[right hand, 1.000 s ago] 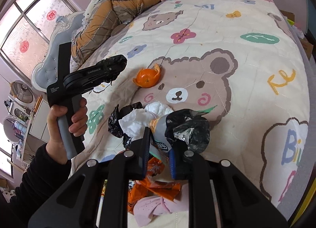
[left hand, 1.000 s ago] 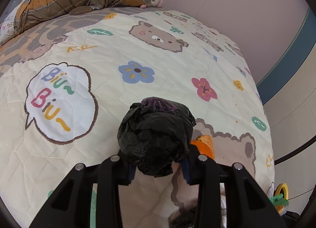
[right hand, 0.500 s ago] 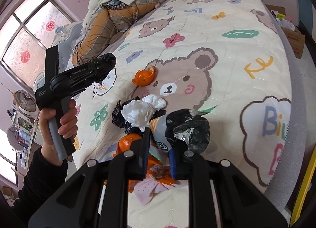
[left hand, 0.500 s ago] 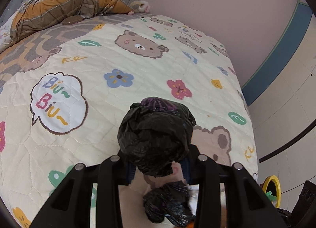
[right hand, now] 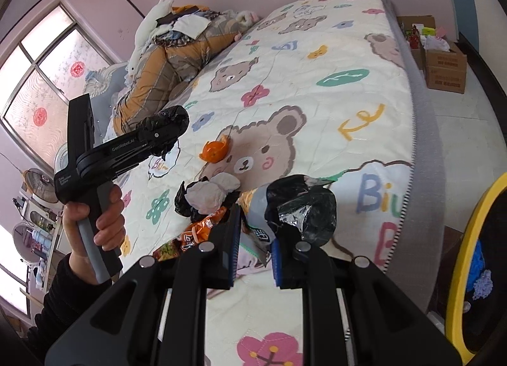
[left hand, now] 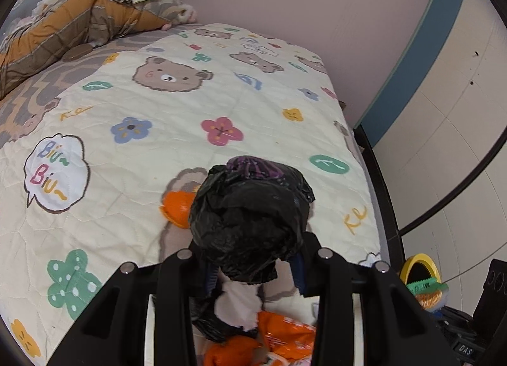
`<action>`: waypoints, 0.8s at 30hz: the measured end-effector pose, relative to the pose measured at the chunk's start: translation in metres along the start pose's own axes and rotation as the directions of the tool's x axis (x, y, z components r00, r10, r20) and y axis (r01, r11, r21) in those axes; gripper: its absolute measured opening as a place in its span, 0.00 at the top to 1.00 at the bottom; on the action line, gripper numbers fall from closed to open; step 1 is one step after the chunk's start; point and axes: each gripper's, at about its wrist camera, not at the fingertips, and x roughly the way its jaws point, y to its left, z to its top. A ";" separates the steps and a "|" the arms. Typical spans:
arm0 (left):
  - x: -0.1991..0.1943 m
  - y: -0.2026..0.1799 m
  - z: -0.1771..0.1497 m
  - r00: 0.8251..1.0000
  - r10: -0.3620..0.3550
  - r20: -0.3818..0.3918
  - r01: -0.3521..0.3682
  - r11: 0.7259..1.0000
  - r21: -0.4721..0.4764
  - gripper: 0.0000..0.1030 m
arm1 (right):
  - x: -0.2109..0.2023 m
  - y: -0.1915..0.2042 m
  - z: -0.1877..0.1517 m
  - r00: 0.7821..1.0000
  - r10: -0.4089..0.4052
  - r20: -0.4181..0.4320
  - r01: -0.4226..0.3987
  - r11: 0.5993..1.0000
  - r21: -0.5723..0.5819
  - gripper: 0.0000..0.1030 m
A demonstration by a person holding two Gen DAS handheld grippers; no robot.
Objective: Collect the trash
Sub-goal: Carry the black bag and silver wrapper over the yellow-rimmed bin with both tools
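Above the near edge of the bed [left hand: 95, 194], my left tool [left hand: 253, 267] holds a crumpled black plastic bag [left hand: 250, 220] and my right tool [right hand: 253, 248] is nearly closed on a black and silver foil wrapper [right hand: 301, 207]; both look light, soft and a bit slippery, so I judge the thick bunched middle is the best place to pinch. The bag is a round wad with no clear long axis, and the wrapper points away from the tool toward the far right. More trash, an orange peel [right hand: 215, 150] and a white tissue [right hand: 209, 194], lies on the bed.
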 end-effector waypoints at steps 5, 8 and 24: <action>0.004 -0.030 -0.007 0.999 -0.034 -0.025 0.035 0.998 0.045 0.67 | -0.020 -0.018 0.001 0.999 -0.028 0.023 0.028 0.999 0.022 0.84; 0.006 -0.049 -0.013 0.997 -0.067 -0.045 0.070 0.995 0.065 0.67 | -0.035 -0.032 0.001 0.998 -0.055 0.041 0.054 0.998 0.036 0.84; 0.017 -0.165 -0.046 0.968 -0.202 -0.145 0.230 0.951 0.207 0.67 | -0.115 -0.107 -0.005 0.972 -0.199 0.122 0.183 0.975 0.126 0.84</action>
